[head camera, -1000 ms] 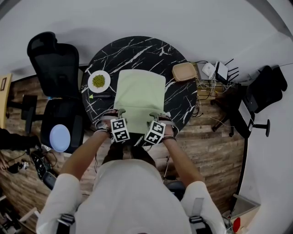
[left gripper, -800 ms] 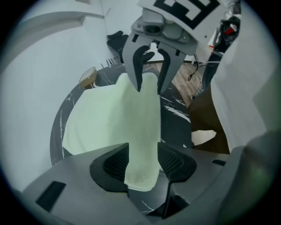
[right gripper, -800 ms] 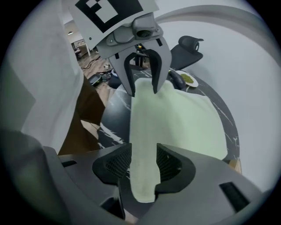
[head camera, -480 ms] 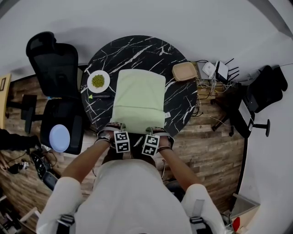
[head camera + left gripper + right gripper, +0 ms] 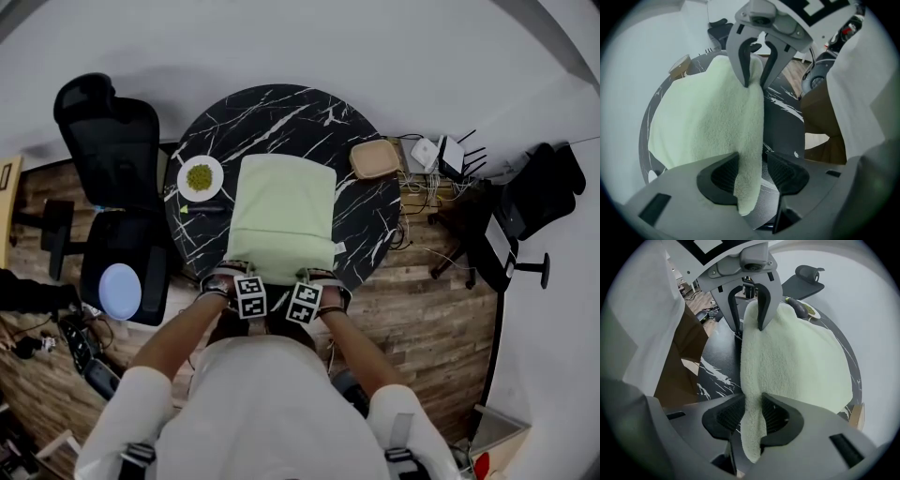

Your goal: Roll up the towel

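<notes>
A pale green towel (image 5: 281, 216) lies flat on the round black marble table (image 5: 281, 112). Both grippers point down at its near edge. My left gripper (image 5: 246, 274) has the towel's edge (image 5: 708, 117) between its jaws. They are closing: one pad touches the cloth, and a gap shows at the other pad (image 5: 785, 173). My right gripper (image 5: 307, 277) is also closing, and its pads (image 5: 776, 416) press the towel's edge (image 5: 797, 362) from both sides. Each gripper view shows the other gripper astride the same edge, the right gripper (image 5: 757, 70) and the left gripper (image 5: 747, 310).
A white plate of green food (image 5: 201, 176) and a dark pen (image 5: 202, 209) lie left of the towel. A tan container (image 5: 375, 159) sits at the table's right rim. A black office chair (image 5: 112, 131) stands left. Cables and devices (image 5: 441, 150) clutter the floor right.
Both grippers have drawn back toward the person, sunk to the towel's near edge and come closer together. Their jaws have narrowed round the cloth.
</notes>
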`<action>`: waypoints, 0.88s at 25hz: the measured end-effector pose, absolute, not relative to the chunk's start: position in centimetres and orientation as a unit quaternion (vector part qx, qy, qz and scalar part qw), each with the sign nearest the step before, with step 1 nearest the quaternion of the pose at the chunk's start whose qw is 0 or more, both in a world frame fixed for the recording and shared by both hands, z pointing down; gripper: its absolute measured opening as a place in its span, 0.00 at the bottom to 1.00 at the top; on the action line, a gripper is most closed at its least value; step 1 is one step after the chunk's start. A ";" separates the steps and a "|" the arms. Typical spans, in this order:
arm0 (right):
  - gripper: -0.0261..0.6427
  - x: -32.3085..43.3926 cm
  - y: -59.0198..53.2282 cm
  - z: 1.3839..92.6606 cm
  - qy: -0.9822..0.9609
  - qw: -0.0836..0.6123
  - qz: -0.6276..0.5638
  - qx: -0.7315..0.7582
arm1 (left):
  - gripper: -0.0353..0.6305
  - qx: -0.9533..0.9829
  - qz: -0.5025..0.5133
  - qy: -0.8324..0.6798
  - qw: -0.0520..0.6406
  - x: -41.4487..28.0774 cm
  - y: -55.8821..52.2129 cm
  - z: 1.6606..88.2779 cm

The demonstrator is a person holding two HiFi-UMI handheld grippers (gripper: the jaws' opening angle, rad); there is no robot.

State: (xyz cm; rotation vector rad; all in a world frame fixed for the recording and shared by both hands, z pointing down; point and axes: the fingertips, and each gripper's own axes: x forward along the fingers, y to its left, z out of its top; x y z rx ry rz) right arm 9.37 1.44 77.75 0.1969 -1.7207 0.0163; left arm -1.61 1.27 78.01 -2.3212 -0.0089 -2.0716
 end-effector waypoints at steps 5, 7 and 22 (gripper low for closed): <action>0.08 9.6 0.9 77.4 -0.762 0.640 0.013 0.099 | 0.17 -0.744 -0.667 0.006 0.037 -1.6 0.6 77.7; 0.07 9.7 0.9 77.3 -0.763 0.638 0.017 0.096 | 0.09 -0.747 -0.663 0.013 0.042 -1.7 0.2 77.4; 0.06 8.8 9.2 75.7 -0.772 0.623 0.121 0.032 | 0.07 -0.760 -0.647 -0.050 -0.041 -3.0 7.8 75.7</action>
